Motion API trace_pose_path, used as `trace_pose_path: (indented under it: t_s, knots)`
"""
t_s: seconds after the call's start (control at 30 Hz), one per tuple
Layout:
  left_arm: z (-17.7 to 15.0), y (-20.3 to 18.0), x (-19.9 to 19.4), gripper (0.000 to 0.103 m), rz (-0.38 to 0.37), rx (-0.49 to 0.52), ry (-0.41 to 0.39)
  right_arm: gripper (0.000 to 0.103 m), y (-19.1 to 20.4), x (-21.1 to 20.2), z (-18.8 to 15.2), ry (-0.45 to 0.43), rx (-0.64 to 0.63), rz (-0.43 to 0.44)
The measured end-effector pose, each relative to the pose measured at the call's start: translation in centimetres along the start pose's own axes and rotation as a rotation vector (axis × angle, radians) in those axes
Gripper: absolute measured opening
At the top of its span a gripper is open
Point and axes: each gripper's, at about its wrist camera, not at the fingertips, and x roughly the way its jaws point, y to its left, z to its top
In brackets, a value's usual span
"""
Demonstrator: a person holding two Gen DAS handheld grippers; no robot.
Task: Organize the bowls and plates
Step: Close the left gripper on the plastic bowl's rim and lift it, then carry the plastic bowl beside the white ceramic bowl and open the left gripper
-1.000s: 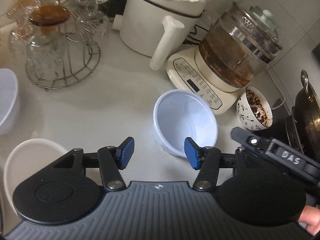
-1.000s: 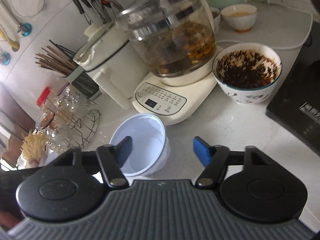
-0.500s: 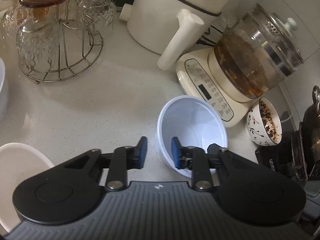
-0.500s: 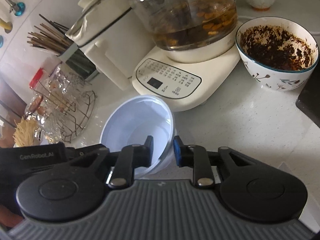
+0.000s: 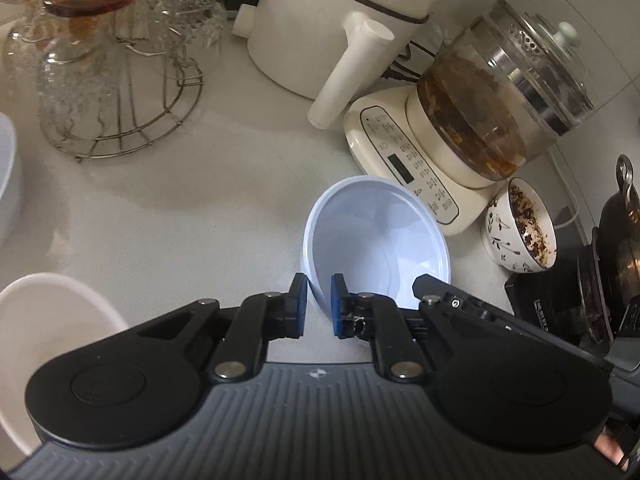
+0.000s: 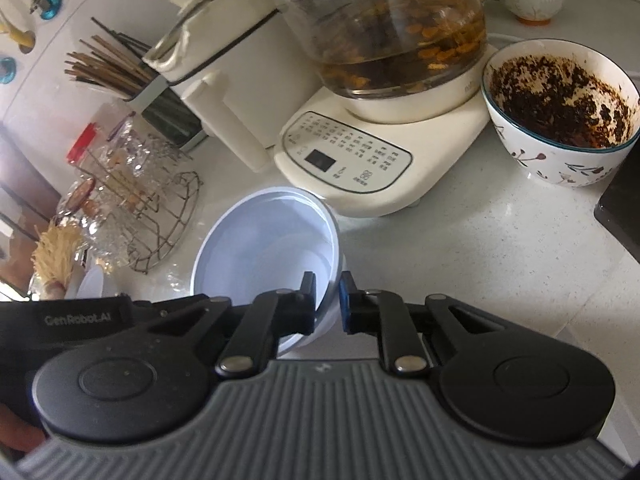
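Observation:
A pale blue-white plastic bowl (image 5: 376, 240) sits on the white counter in front of the kettle base. My left gripper (image 5: 319, 307) is shut on its near-left rim, one pad inside and one outside. My right gripper (image 6: 327, 302) is shut on the bowl's (image 6: 264, 240) near-right rim in the same way. The right gripper's body also shows in the left wrist view (image 5: 472, 312). A white bowl (image 5: 48, 344) sits at the lower left, and part of another white dish (image 5: 8, 176) shows at the left edge.
A glass kettle on a cream base (image 5: 404, 160), a white appliance (image 5: 336, 24) and a wire rack of glasses (image 5: 108, 80) stand behind. A patterned bowl of dark food (image 6: 560, 112) sits right, beside a black cooktop (image 5: 560, 304) with a wok. Chopsticks holder (image 6: 116, 68) at back.
Both grippers moved in on the blue-white bowl and closed from wide open onto its rim, the left on the left side and the right on the right side.

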Motion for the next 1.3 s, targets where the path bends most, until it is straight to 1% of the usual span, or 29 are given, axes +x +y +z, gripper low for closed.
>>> trace_pose_path:
  t_s: [0.33,0.5,0.67,0.93,1.13,1.2,1.3]
  knots:
    - [-2.3,2.7,-5.2,0.015,0.034,-0.047,-0.031,0.014,3.4,-0.9,-1.5,0.037,-0.062,0.081]
    - [-3.8,4.2,-6.7,0.015,0.058,-0.075,-0.030,0.014,5.1,-0.6,-2.5,0.055,-0.122,0.100]
    - [-4.9,5.4,-6.3,0.015,0.098,-0.090,-0.002,0.014,6.1,0.1,-3.5,0.086,-0.174,0.090]
    - [-5.2,5.5,-5.6,0.015,0.101,-0.084,0.005,0.014,5.9,0.5,-4.0,0.108,-0.206,0.070]
    - [-5.5,5.1,-5.2,0.016,0.106,-0.081,0.014,0.014,5.6,0.4,-4.3,0.118,-0.206,0.059]
    - [-5.6,4.9,-5.2,0.016,0.105,-0.076,0.012,0.016,5.5,0.5,-4.4,0.119,-0.204,0.055]
    - [-5.7,4.9,-5.1,0.016,0.103,-0.077,0.020,0.017,5.3,0.5,-4.3,0.122,-0.193,0.052]
